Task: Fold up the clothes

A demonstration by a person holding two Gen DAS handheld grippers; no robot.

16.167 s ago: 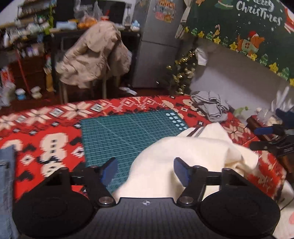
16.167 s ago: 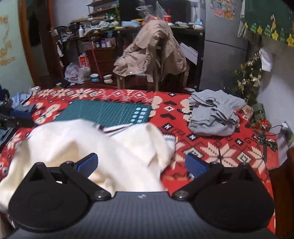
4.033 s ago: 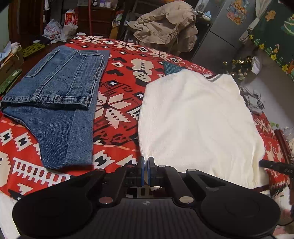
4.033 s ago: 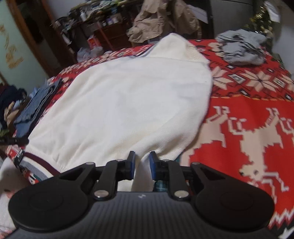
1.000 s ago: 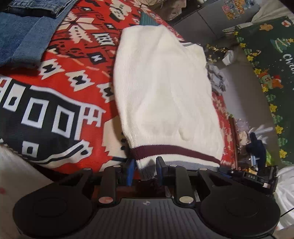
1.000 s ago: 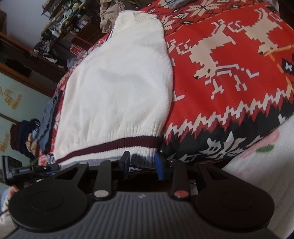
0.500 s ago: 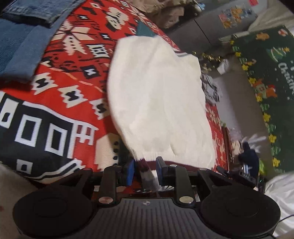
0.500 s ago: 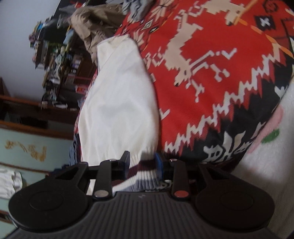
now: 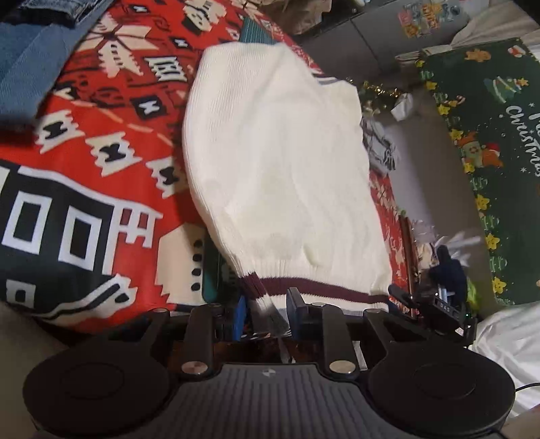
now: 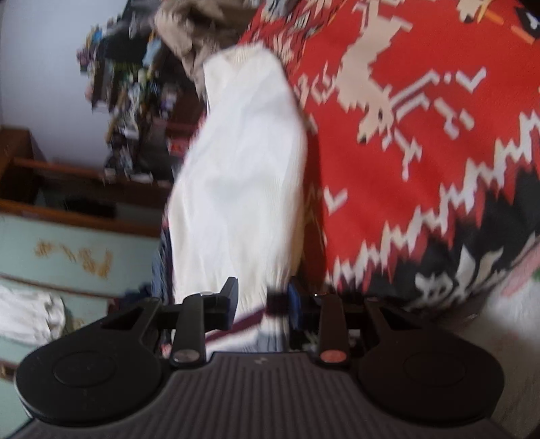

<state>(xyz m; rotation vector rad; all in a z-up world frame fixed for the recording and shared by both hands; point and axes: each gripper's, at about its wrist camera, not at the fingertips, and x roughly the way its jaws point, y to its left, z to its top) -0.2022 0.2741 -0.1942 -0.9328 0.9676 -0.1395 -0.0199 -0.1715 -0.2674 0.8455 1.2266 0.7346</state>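
Observation:
A cream knit sweater [image 9: 280, 162] with a maroon stripe at its hem lies lengthwise on the red patterned tablecloth [image 9: 101, 141], sleeves folded in. My left gripper [image 9: 265, 312] is shut on the hem's left corner at the table's near edge. In the right wrist view the same sweater [image 10: 243, 175] runs away from me, blurred and tilted, and my right gripper [image 10: 261, 304] is shut on the hem's right corner. The hem bunches between both pairs of blue pads. The right gripper's body [image 9: 435, 304] shows at the hem's far corner in the left wrist view.
Blue jeans [image 9: 30, 50] lie on the cloth to the left of the sweater. A grey garment [image 9: 379, 145] sits beyond its far right side. A green cutting mat [image 9: 256, 32] peeks out under the collar. The cloth [image 10: 422, 135] hangs over the near table edge.
The right wrist view has rolled and dropped, so the sweater now looks narrower and steeper. The hem corner has lifted and bunched deeper between both pairs of pads. The left gripper barely moved.

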